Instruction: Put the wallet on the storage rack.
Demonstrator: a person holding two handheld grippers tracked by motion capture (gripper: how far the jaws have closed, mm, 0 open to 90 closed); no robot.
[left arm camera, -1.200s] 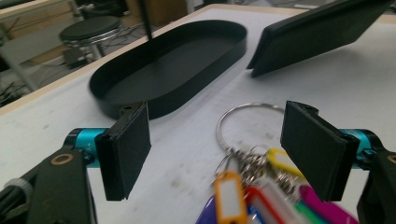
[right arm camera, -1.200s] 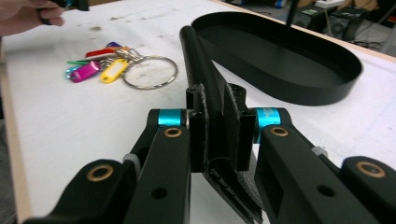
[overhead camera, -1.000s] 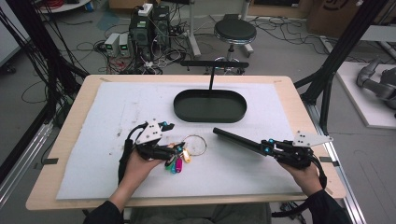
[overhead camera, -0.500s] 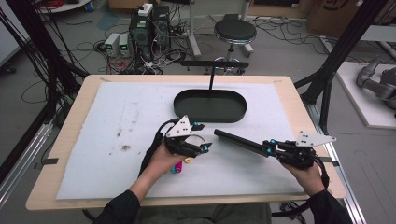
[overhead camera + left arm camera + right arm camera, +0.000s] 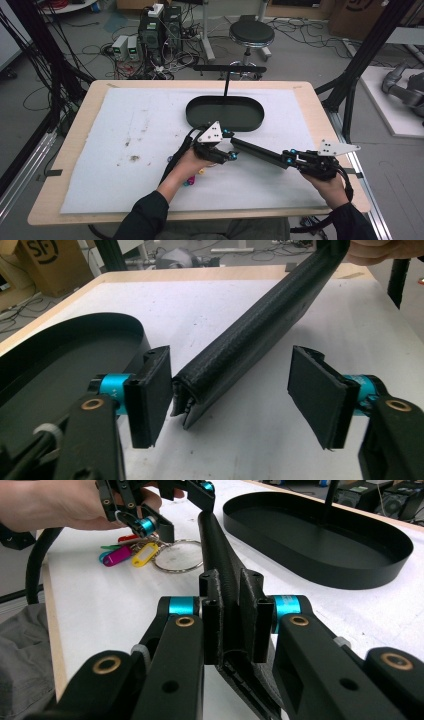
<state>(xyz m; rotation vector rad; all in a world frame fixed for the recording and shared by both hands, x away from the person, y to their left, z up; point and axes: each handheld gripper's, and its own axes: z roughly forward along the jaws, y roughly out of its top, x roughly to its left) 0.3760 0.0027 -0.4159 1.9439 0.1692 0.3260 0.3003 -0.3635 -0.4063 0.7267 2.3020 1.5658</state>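
Left hand-held gripper (image 5: 230, 405) has slid over, jaws closing around bar's (image 5: 260, 335) tip.

1. The letters "SF" stand in black inside a ring on a brown cardboard box (image 5: 31, 257), seen in the left gripper view on the floor beyond the table (image 5: 210, 275), far up and to the left of the left gripper (image 5: 245, 400).
2. A cardboard box (image 5: 357, 12) in the high view, far beyond the right gripper (image 5: 287, 160), carries a dark printed mark, too cut off to read.
3. No other writing is legible.
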